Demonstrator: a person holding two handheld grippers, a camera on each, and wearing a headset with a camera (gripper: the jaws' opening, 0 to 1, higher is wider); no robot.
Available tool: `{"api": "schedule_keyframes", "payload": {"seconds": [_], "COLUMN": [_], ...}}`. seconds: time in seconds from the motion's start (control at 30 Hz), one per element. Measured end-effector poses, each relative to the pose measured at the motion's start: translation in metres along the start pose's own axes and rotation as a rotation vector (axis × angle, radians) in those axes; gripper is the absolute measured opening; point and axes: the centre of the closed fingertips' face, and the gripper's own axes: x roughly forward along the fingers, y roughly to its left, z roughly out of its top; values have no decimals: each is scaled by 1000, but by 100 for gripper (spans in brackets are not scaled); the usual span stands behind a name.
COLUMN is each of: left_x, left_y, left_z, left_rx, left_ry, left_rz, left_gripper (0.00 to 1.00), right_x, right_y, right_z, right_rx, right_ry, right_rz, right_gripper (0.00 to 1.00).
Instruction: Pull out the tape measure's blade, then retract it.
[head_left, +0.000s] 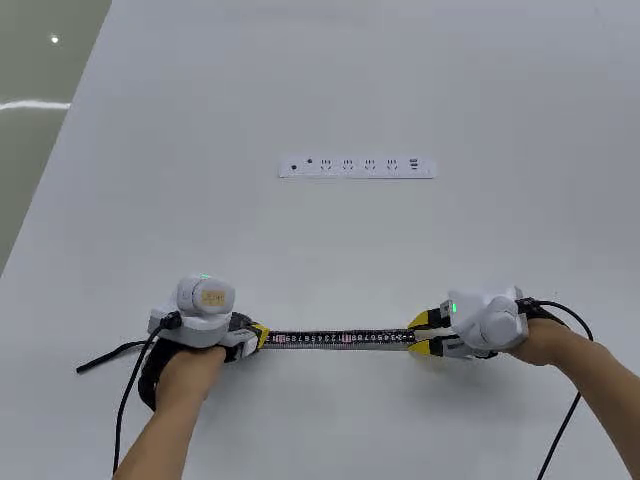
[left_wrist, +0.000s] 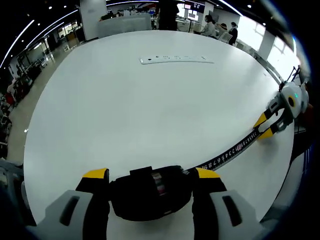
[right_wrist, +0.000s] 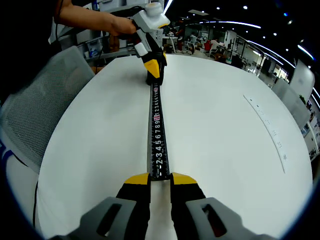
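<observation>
Across the lower centre of the head view the blade (head_left: 340, 338) spans from the case (left_wrist: 150, 197), clamped in the left gripper (left_wrist: 150, 176), to the right gripper (right_wrist: 160, 180) pinching its end; judged thin, springy and slick, best held at that end.

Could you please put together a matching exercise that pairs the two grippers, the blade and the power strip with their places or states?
Column one:
1. left gripper
2. right gripper
3. blade
4. power strip

Column two:
A. lies alone, farther back on the table
B. shut on the blade's end
C. stretched out between the two grippers
D. shut on the tape measure case

Pairs: 1-D; 2-B; 3-C; 4-A
</observation>
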Motion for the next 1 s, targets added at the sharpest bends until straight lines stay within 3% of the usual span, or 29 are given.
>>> {"api": "schedule_keyframes", "payload": {"seconds": [0.37,1.0], "left_x": [2,-4], "left_y": [-1,-4], "left_z": [-2,-1], "left_rx": [3,19], "left_ry": [46,29], "left_rz": [9,-15], "left_gripper": [61,60], "right_x": [-2,-4], "right_y": [1,2], "right_z": [3,4], "right_rx": [0,-10], "right_ry": [-6,-9], "right_rz": [-1,-3], "right_gripper": [14,14]}}
